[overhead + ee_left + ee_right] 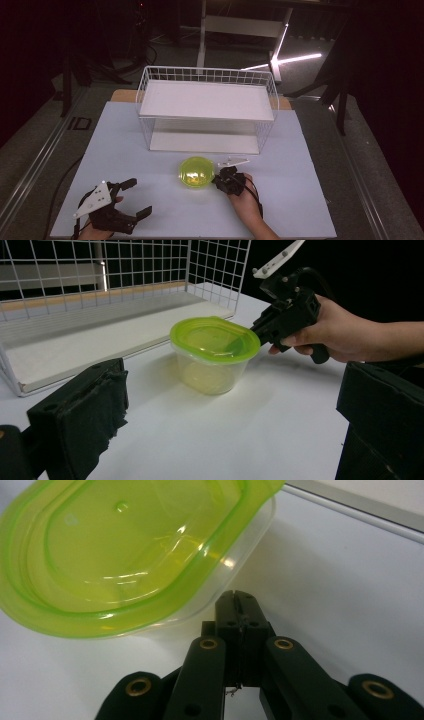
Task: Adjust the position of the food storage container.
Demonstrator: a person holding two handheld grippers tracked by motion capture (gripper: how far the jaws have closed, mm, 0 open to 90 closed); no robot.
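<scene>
A clear tub with a yellow-green lid [195, 172] stands on the white table in front of the wire rack. My right gripper [217, 179] sits at its right side, held by a hand. In the right gripper view the jaws are pressed together with nothing between them, and the gripper [239, 597] ends just below the lid's rim [125, 560]. In the left gripper view, that gripper [255, 331] meets the edge of the lid [214, 338]. My left gripper [139, 197] rests near the table's front left corner, open and empty, well apart from the tub.
A white wire rack [207, 107] with two flat shelves stands at the back middle of the table, its open side facing the tub. The white table [300, 190] ends close behind both hands. Dark floor and stands surround it.
</scene>
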